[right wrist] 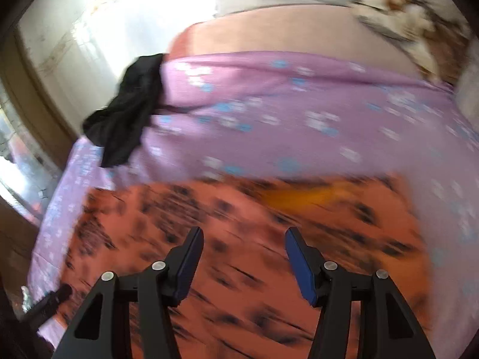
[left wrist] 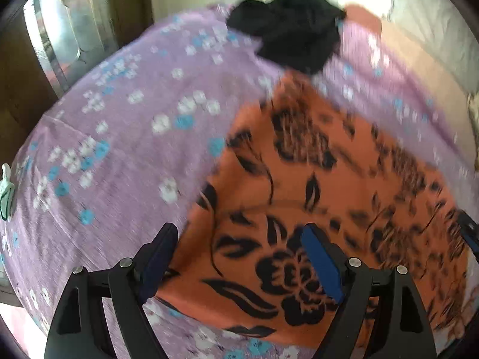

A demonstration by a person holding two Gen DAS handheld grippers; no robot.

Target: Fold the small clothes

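An orange cloth with a black flower print (left wrist: 323, 185) lies spread flat on a purple flowered bedsheet (left wrist: 119, 137). My left gripper (left wrist: 239, 236) is open and empty, hovering over the cloth's near left part. The right wrist view, blurred by motion, shows the same orange cloth (right wrist: 209, 209) under my right gripper (right wrist: 244, 239), which is open and empty. A crumpled black garment (left wrist: 293, 36) lies at the sheet's far edge; it also shows in the right wrist view (right wrist: 125, 113). The tip of the right gripper shows at the left view's right edge (left wrist: 468, 233).
A wooden door frame and glass pane (left wrist: 60, 36) stand left of the bed. A white pillow (left wrist: 434, 24) and a bare peach mattress strip (right wrist: 284, 33) lie beyond the sheet. A patterned blanket (right wrist: 404, 9) sits at the far right. A small green clip (left wrist: 6, 191) is at the sheet's left edge.
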